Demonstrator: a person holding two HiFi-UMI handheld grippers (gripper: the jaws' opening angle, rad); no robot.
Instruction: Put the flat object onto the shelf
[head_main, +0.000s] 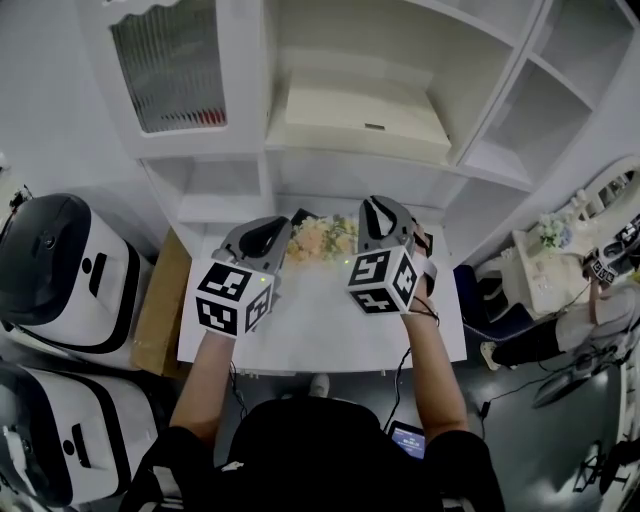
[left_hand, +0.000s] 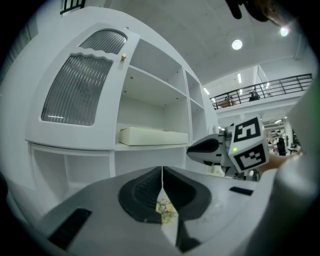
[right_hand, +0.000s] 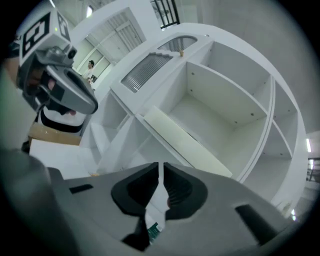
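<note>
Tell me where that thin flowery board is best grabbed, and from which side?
Probably by its near edge, coming from the person's side, one hold toward each end. The flowery board is thin and wide, so jaws close across its thickness; the left gripper and right gripper are shut on it so.

Flat object (head_main: 322, 240): both ends out of sight

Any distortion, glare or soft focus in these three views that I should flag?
Head view: evenly lit, edges of the shelf unit bowed by the wide lens. Left gripper view: dark vignette, the ceiling lamp flares, the near body of the left gripper is soft. Right gripper view: scene tilted, shelves curved, the flat object in the right gripper is soft.
</note>
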